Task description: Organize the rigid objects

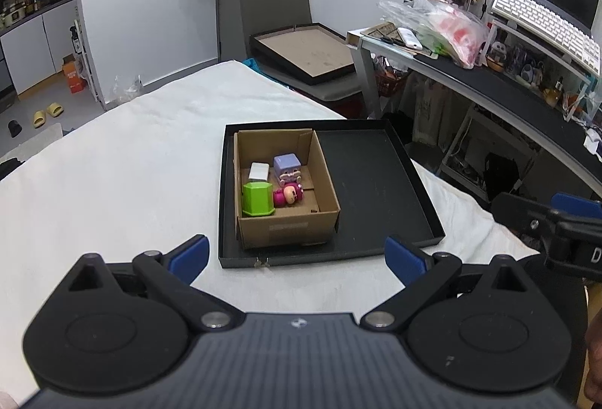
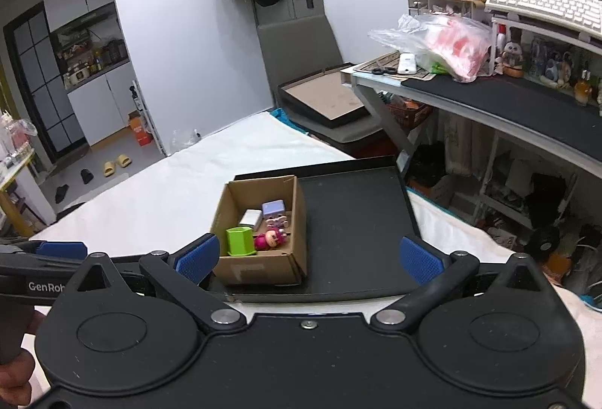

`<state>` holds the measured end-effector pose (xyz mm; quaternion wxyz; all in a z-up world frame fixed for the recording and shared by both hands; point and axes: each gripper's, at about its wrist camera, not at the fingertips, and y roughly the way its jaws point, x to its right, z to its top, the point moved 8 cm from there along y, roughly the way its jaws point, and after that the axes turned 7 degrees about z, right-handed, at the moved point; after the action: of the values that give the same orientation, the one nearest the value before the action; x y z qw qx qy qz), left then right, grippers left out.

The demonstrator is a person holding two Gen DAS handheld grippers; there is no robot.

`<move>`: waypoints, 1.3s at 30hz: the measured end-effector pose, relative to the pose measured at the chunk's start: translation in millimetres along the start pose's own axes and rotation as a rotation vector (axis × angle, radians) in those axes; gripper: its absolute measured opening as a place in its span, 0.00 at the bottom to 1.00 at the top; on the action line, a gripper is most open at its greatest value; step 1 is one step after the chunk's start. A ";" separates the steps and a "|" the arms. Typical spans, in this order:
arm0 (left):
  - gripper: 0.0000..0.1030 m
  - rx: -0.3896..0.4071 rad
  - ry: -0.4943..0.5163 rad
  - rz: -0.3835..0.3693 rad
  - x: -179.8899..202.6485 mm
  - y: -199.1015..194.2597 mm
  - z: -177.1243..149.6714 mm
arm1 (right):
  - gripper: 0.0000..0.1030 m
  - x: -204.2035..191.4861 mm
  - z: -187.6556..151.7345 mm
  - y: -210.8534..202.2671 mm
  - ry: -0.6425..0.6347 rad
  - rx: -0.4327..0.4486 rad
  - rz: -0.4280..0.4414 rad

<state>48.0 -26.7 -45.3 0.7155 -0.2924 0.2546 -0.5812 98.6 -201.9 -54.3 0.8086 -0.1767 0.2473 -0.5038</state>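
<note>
A white keyboard (image 2: 541,4) sits above a cluttered desk (image 2: 500,100); yellow slippers (image 2: 116,163) lie on the floor.

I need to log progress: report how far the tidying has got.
Done: green container, white block, purple cube toy and pink figure all sit inside the cardboard box on the black tray. In hand: nothing; left gripper and right gripper are open and empty. Left: no loose items visible.
</note>
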 end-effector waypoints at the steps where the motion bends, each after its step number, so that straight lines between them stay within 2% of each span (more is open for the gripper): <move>1: 0.96 -0.004 0.002 0.000 0.4 -0.1 -1.6 | 1.00 0.7 -0.8 -1.0 0.002 0.001 0.000; 19: 0.96 -0.018 0.001 0.009 -0.5 3.9 -8.2 | 1.00 14.8 -13.3 -2.8 0.021 -0.012 -0.033; 39: 0.96 -0.034 -0.002 0.005 -1.8 10.4 -11.6 | 1.00 11.0 -18.1 0.5 0.000 -0.032 -0.048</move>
<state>46.5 -24.8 -60.8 0.7119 -0.3046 0.2646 -0.5748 92.6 -212.3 -71.8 0.7932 -0.1956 0.2510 -0.5192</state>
